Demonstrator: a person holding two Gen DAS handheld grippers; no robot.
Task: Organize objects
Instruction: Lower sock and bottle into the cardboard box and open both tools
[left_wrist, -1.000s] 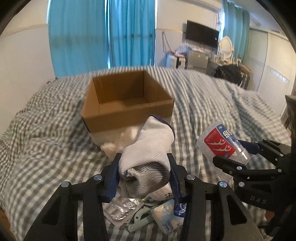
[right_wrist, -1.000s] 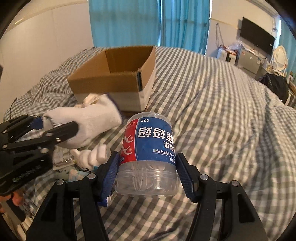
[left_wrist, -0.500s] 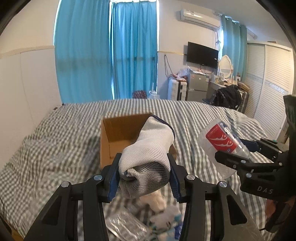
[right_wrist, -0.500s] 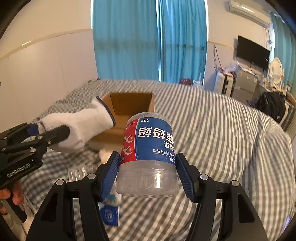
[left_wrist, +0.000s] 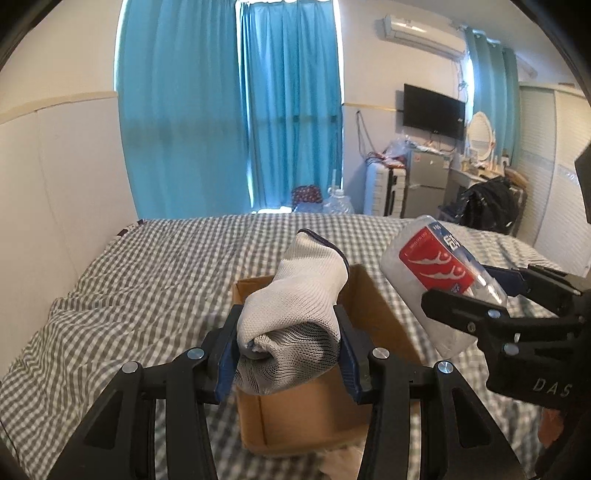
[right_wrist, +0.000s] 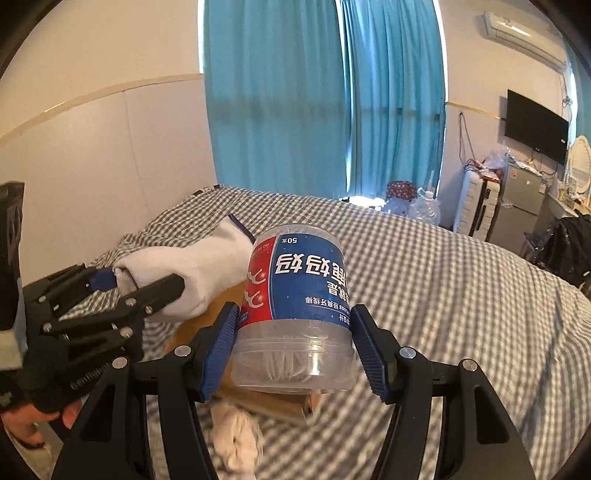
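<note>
Box (left_wrist: 373, 302) sits open on the checked bed (left_wrist: 147, 266), low centre in left wrist view; left gripper (left_wrist: 286, 347) is clamped on a white glove (left_wrist: 295, 317), blue pads pressing both sides, glove cuff pointing up and over the box opening; right gripper (left_wrist: 491, 295) enters from the right edge, holding a clear jar (left_wrist: 432, 269) tilted, red label facing the camera, just right of the box; white cloth (left_wrist: 343, 458) shows at the bottom edge in front of the box.

Right wrist view: right gripper (right_wrist: 293, 339) is closed on the jar (right_wrist: 295, 302), label upside down, blue and red, thin white sticks visible inside; box (right_wrist: 280, 402) is mostly hidden under the jar; left gripper (right_wrist: 138, 282) at left with the glove (right_wrist: 199, 273), beside the jar; cloth (right_wrist: 236, 435) lies on the bed (right_wrist: 443, 295) in front of the box.
</note>
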